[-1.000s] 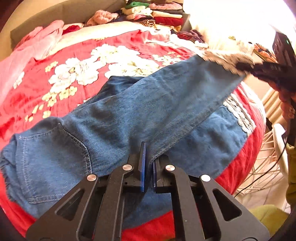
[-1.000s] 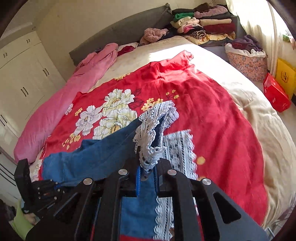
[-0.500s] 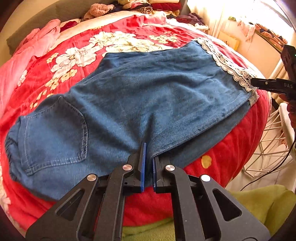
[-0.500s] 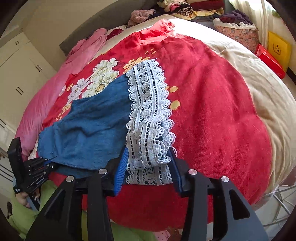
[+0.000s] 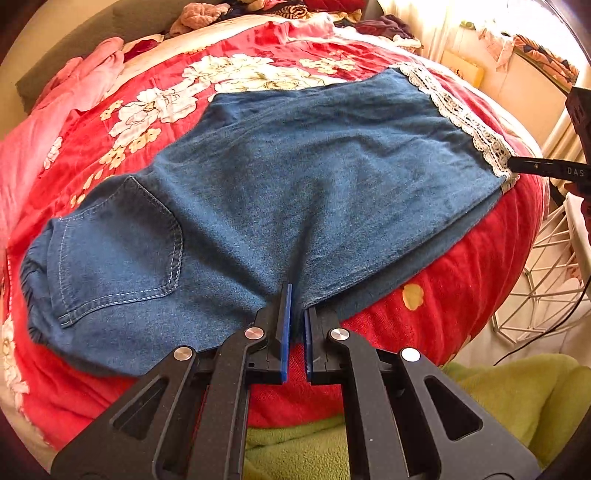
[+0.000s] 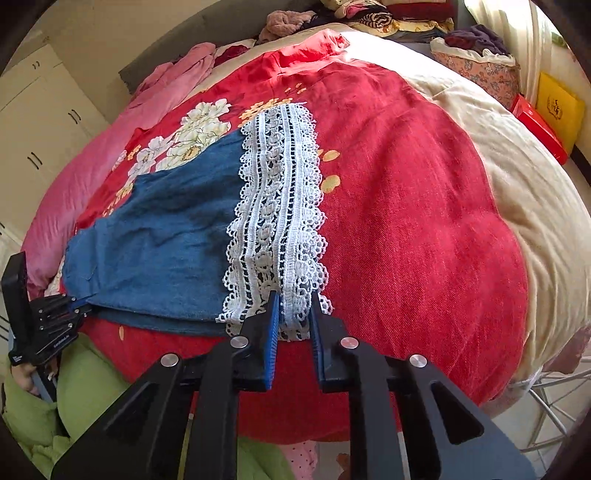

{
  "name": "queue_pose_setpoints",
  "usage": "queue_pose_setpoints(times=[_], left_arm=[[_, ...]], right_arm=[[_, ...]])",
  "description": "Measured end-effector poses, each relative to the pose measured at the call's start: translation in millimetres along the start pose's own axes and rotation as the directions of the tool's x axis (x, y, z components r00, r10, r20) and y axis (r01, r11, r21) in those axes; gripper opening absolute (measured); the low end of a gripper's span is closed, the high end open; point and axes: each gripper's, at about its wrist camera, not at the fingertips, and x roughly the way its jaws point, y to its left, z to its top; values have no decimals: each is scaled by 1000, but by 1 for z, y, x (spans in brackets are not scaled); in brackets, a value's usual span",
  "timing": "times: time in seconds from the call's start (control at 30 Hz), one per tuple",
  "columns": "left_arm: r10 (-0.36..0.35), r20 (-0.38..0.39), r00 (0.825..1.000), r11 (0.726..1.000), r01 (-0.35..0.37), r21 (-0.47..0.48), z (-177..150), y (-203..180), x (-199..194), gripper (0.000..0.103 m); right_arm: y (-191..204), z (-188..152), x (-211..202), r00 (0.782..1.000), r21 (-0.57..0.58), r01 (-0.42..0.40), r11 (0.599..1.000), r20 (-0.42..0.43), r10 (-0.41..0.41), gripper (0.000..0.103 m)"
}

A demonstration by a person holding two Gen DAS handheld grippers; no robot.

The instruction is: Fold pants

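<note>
bed; pants before hand-held gripper

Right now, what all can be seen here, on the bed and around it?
denim pants: one, blue, flat on the red cover, one leg over the other
lace cuffs: stacked, white, at the leg ends
red floral cover: one, on the bed
pink quilt: one, bed's far side
clothes pile: mixed colours, at the headboard
white wardrobe: one, by the wall
left gripper: black, blue pads, at the denim's near edge
right gripper: black, blue pads, jaws around the lace
</note>
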Motion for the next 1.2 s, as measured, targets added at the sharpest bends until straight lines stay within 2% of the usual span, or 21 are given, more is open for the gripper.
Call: queue_pose_setpoints(times=[0.17, 0.4, 0.47, 0.53, 0.6, 0.67, 0.73, 0.8, 0.83, 0.87, 1.0, 1.07, 1.2], left_arm=[[-8, 11, 1000, 1000, 8, -4, -2, 0, -4, 1], [-5, 1, 1000, 1000, 5, 15, -3, -4, -4, 3], [0, -5, 1000, 1000, 1, 23, -4, -5, -2, 3], [-4, -8, 1000, 1000, 4, 26, -5, -5, -2, 4], [-13, -9, 1000, 1000, 13, 23, -5, -5, -2, 7], [-40, -10, 999, 999, 40, 16, -7, -6, -6, 22], [-63, -3, 998, 998, 63, 13, -11, -8, -13, 32], [-62, 12, 998, 998, 62, 9, -14, -7, -21, 38], [-59, 24, 998, 998, 59, 3, -16, -5, -26, 46], [-46, 46, 998, 999, 46, -15, -16, 0, -34, 55], [32, 133, 991, 991, -14, -135, -17, 39, -65, 72], [84, 151, 985, 970, -46, -239, -19, 70, -74, 78], [144, 103, 984, 900, -87, -426, -26, 129, -68, 81]], right_arm=[[7, 0, -10, 1000, -54, 31, 998, 4, -31, 11], [1, -6, 4, 999, -33, 41, 999, -27, -42, 12], [3, -5, 0, 999, -38, 49, 998, -22, -50, 15], [4, -3, -9, 997, -38, 81, 996, 0, -81, 28], [7, -1, -21, 993, -47, 110, 993, 47, -108, 29], [16, 0, -31, 990, -76, 110, 991, 96, -103, 29], [28, 1, -33, 991, -107, 78, 991, 116, -65, 31], [42, 1, -29, 993, -151, 47, 987, 116, -30, 37], [49, 0, -24, 994, -174, 39, 984, 112, -20, 39], [55, 0, -19, 994, -191, 36, 981, 107, -15, 39], [73, -4, 3, 998, -239, 11, 971, 67, 5, 39], [76, -6, 9, 999, -246, 5, 969, 54, 8, 40], [78, -6, 17, 999, -258, 12, 966, 43, -1, 45]])
